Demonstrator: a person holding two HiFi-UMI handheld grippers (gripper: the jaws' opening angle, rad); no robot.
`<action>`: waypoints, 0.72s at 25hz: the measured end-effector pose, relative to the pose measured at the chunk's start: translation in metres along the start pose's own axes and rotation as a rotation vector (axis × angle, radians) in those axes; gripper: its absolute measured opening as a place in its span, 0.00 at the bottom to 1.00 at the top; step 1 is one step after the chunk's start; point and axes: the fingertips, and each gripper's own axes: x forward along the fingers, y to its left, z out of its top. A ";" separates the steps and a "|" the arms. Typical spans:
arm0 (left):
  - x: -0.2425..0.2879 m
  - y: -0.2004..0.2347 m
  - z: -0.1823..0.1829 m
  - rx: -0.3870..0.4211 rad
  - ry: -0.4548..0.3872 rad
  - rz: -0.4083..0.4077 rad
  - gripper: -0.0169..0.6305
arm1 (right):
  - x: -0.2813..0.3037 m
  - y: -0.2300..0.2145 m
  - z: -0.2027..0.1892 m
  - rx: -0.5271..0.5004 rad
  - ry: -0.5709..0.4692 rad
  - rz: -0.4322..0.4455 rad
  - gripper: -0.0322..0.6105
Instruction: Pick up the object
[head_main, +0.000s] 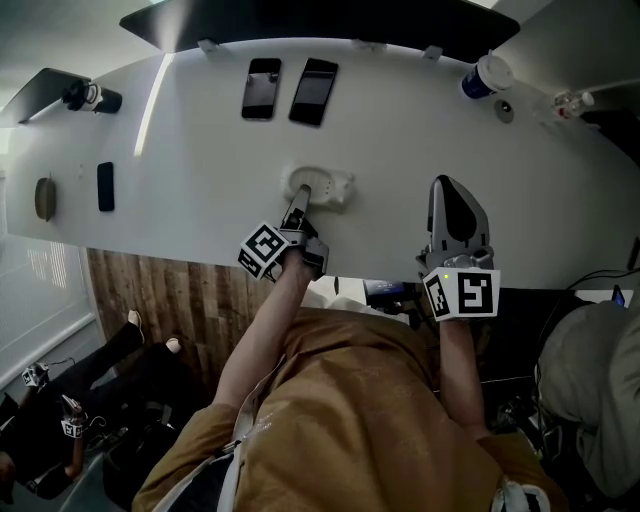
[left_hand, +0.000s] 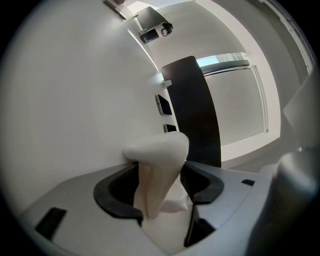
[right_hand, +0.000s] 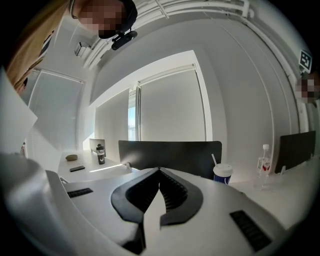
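The object (head_main: 325, 187) is a small, soft-looking white lump lying on the white table (head_main: 400, 130), near its front edge. My left gripper (head_main: 300, 199) reaches its left end from the front. In the left gripper view the cream-white object (left_hand: 157, 165) fills the gap between the two black pads (left_hand: 117, 192), and both sides touch it, so my left gripper (left_hand: 157, 176) is shut on it. My right gripper (head_main: 446, 186) rests further right on the table, apart from the object. Its jaws meet at the tips with nothing between them in the right gripper view (right_hand: 159, 171).
Two dark phones (head_main: 261, 87) (head_main: 314, 91) lie at the back of the table. A lidded cup with a straw (head_main: 487, 76) and a clear bottle (head_main: 570, 102) stand at the back right. A small black device (head_main: 105, 186) and an oval thing (head_main: 45, 198) lie at the left. A dark divider (head_main: 330, 20) runs behind.
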 end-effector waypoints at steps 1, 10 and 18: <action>0.000 0.001 0.000 0.000 -0.008 0.006 0.44 | 0.000 0.000 0.000 -0.001 0.001 0.001 0.06; 0.003 -0.003 0.000 0.010 -0.001 -0.021 0.36 | 0.002 -0.001 0.001 0.000 0.004 0.003 0.06; 0.002 -0.007 -0.002 0.019 0.023 -0.073 0.30 | 0.001 0.004 0.000 -0.006 0.003 0.016 0.06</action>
